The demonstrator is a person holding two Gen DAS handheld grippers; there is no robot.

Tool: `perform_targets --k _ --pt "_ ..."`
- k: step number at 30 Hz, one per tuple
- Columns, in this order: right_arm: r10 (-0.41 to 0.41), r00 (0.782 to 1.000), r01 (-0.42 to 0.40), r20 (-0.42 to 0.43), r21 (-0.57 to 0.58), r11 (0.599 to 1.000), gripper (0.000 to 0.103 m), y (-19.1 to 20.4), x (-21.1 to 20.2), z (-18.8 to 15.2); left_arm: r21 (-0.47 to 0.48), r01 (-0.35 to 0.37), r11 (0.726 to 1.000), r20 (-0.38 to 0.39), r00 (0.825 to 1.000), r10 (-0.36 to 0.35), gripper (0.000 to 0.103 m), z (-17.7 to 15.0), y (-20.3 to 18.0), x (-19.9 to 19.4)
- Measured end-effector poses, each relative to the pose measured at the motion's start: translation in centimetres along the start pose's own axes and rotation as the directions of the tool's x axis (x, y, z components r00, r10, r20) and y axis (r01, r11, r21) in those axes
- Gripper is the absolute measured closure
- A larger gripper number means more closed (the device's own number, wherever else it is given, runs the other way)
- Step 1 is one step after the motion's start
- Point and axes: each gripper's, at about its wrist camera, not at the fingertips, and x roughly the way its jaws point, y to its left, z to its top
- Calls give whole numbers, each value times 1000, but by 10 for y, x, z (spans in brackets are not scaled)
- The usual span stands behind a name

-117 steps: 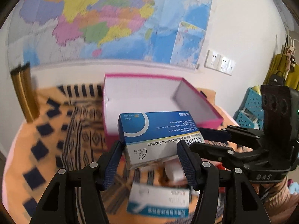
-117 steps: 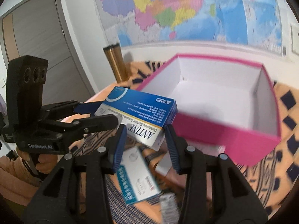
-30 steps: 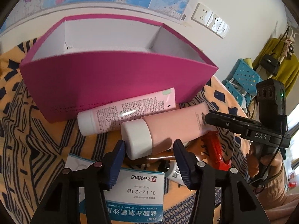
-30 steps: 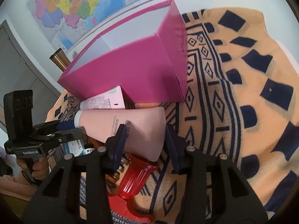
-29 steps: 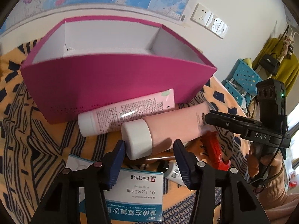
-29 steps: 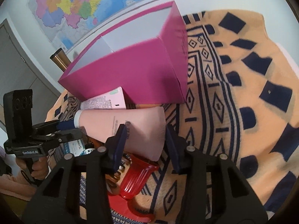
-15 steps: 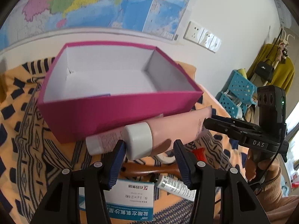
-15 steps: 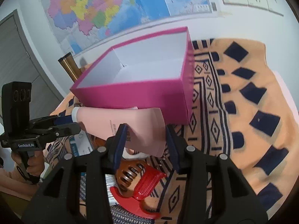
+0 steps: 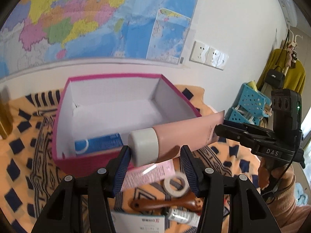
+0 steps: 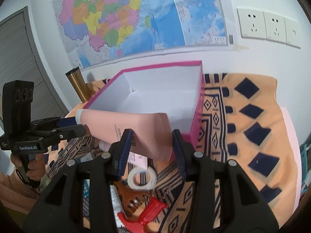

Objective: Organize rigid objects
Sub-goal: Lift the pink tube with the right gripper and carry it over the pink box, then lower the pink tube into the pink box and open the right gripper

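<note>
Left wrist view: the left gripper [image 9: 154,164] points forward and downward at the lower centre, its fingers [image 9: 121,165] partly open and closed on the white-capped end of a pink tube [image 9: 175,137]. The tube hangs clear of the worktop [image 9: 29,155], lying across the near right corner of the pink box [image 9: 93,160] at mid-frame. A blue medicine carton [image 9: 97,144] lies inside the box against the near wall. At the right edge a hand [image 9: 272,172] grips the right gripper [image 9: 218,130], whose body reads "DAS"; its fingers clamp the tube's flat end. Below lie a tape roll [image 9: 176,183], a brown-handled brush [image 9: 165,203] and a white carton with blurred print.

Right wrist view: the right gripper [image 10: 150,147] at lower centre points forward and downward, fingers [image 10: 124,151] partly open and pressed on the tube's [image 10: 126,128] flat crimped end; its small grey print is unreadable. At the left edge the left gripper [image 10: 77,123], marked "GenRobot.AI", holds the cap end. The box [image 10: 197,120] sits behind, at mid-frame.
</note>
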Motion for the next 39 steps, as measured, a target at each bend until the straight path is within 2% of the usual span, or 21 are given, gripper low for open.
perform_targets --k 5,10,19,26,31,39 --pt "-3 1000 3 8 -1 1000 57 -7 10 19 -2 -10 1000 3 1000 10 50 19 10 11" --pt "-25 999 25 -24 -4 1000 57 -14 30 31 -26 -15 1000 -36 999 14 50 29 21 32" --pt "-64 993 65 -103 1 998 57 -26 60 33 -59 -24 998 -124 992 17 50 26 35 69" --pt "-101 988 101 -118 -10 995 57 -26 68 38 -91 -21 996 -169 986 5 52 25 43 85" --pt "-113 989 112 -92 -16 994 57 -23 66 41 -82 -40 996 -143 989 28 52 24 43 79" --pt "-50 998 50 -21 -14 999 54 -16 34 25 -37 -34 999 -6 999 33 48 10 34 32"
